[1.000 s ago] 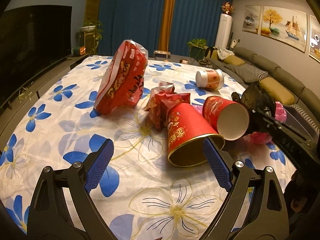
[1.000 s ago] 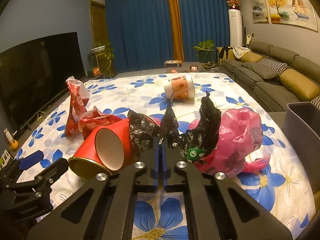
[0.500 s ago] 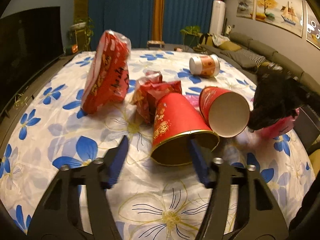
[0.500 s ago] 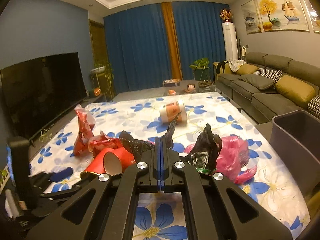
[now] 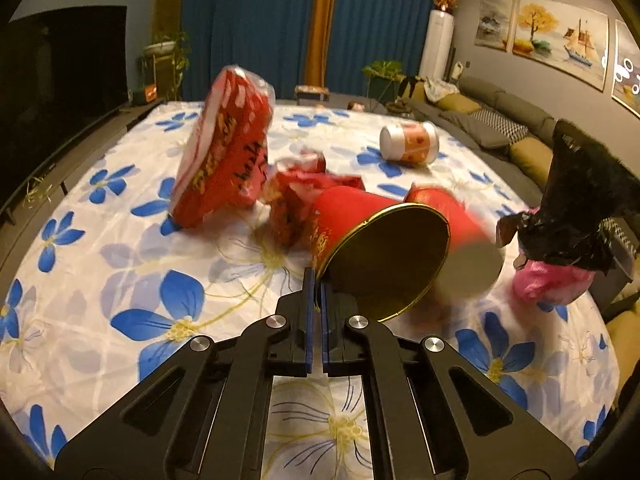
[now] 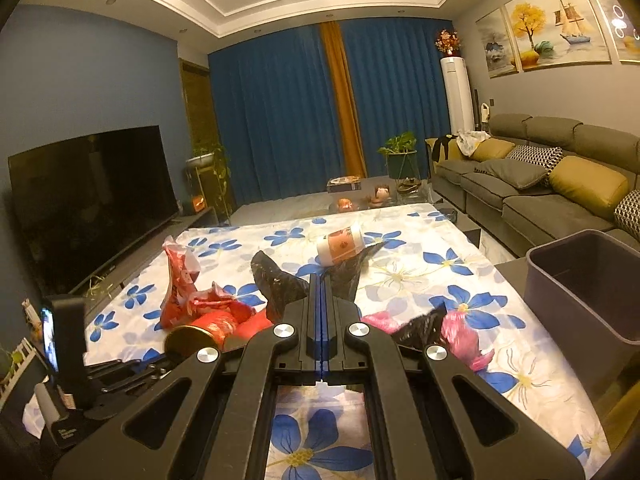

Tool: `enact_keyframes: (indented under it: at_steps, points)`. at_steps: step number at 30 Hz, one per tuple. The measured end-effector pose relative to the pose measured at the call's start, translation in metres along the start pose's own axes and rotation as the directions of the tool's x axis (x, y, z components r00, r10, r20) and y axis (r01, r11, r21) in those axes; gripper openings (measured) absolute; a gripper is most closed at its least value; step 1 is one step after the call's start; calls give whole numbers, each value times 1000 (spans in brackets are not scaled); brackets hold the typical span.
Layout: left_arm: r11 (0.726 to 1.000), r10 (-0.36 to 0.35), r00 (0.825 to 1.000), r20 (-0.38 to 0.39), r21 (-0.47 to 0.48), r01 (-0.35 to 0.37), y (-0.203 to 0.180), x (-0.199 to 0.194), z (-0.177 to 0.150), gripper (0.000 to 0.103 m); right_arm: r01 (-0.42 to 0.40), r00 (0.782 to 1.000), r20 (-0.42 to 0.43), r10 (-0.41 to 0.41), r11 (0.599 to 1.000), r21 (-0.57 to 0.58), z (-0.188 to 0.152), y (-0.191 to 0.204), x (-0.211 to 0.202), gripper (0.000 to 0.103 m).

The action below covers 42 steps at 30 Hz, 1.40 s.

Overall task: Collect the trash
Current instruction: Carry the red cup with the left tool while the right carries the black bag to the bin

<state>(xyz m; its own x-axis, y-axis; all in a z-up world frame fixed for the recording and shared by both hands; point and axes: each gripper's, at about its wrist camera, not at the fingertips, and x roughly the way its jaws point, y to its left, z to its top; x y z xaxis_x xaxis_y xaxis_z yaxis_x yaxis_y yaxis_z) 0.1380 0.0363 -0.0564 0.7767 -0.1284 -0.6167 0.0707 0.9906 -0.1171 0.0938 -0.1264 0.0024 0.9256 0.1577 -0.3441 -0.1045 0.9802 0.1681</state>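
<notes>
Left gripper (image 5: 316, 280): pinches rim of red cup (image 5: 360, 240), beside snack bag (image 5: 224, 152).
Right gripper (image 6: 320, 284): clamps black bag (image 6: 280, 284), near cup.
Risk: thin rim slips out.

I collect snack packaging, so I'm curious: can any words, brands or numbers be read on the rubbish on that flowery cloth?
Red snack bag: black handwriting-style lettering, too blurred to read.
Red paper cup: gold markings, unreadable.
White tub: orange pictures only, no legible text.
Nothing else carries readable writing.
</notes>
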Motion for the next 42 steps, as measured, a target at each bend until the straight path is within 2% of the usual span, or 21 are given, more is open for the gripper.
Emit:
enact_keyframes:
  at_steps: [11,29,42]
  points:
    - [1000,-24,993,113,-13,25,1,-47,14,2,3,1000,31,-3,1000,15,9,-11,-19,1]
    - [997,-64,989,134,43,58,-36,-56,21,2,13,997,73,-16,999,46,24,-38,-43,1]
    - [988,-131,980,150,102,117,-78,-56,35,2,27,994,101,-33,998,59,33,-55,-58,1]
